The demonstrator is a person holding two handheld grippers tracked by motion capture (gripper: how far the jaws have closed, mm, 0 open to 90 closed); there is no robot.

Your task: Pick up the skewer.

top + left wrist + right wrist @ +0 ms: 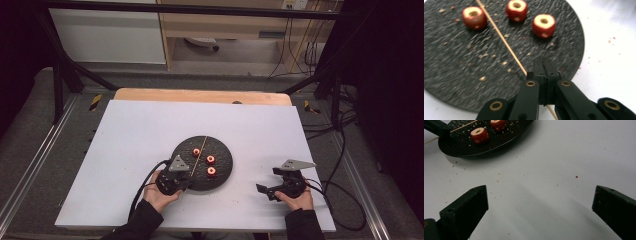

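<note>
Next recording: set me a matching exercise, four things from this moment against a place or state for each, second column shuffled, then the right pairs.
Things:
1. left claw
2. right claw
3. wooden skewer
4. cored red fruit pieces

Places or states:
A. open over the bare white tabletop
B. three, standing on the black round plate
C. shut on the skewer's near end
D. lying across the plate, one end pinched

Pairs: 1-C, 2-A, 3-D, 4-B

The left hand-held gripper (184,181) had its jaws pinched together, low and pointing forward; the right hand-held gripper (265,190) rested with jaws spread wide.
</note>
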